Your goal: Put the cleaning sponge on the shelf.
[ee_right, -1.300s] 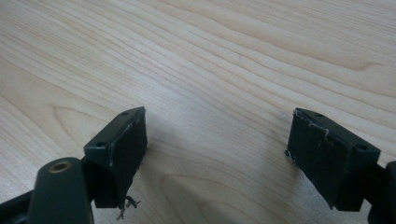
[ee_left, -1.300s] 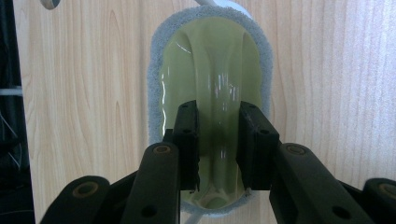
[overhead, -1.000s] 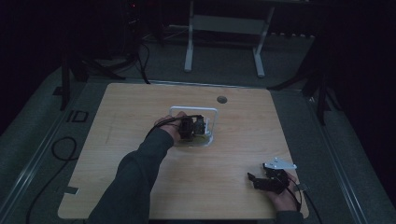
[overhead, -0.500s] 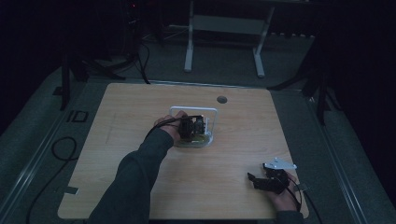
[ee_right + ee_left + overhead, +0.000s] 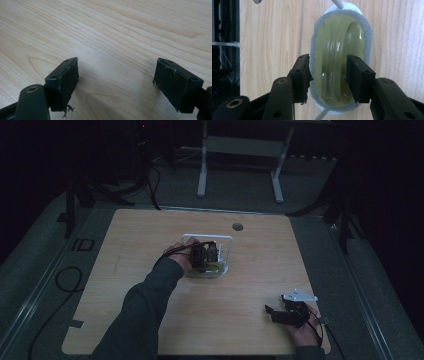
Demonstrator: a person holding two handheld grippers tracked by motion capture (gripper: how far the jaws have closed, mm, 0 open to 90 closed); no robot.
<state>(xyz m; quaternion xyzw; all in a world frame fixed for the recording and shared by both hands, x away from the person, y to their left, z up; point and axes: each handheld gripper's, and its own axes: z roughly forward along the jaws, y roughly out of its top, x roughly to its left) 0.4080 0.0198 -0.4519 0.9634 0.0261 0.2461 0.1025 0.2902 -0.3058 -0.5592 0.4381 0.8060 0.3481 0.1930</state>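
Your left gripper (image 5: 327, 76) is clamping its jaws on the grey-rimmed, yellow-green translucent oval container (image 5: 340, 60) at the light wooden worktop's (image 5: 150, 245) centre; your right gripper (image 5: 115, 80) is resting near that worktop's corner, jaws apart.

Left gripper (image 5: 209, 256) extended mid-table — right gripper (image 5: 284, 314) jaws spread.

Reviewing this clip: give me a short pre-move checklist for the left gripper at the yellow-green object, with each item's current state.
1. Left gripper jaws straddle the translucent yellow-green object: ok.
2. Jaws clamped firmly on it: cannot tell; one jaw touches the grey foam rim, the other overlaps the body.
3. Object resting on the wooden table: ok.
4. White wire frame clear of the lift path: cannot tell.
5. Right gripper open, parked near the table's near edge, away from the work: ok.
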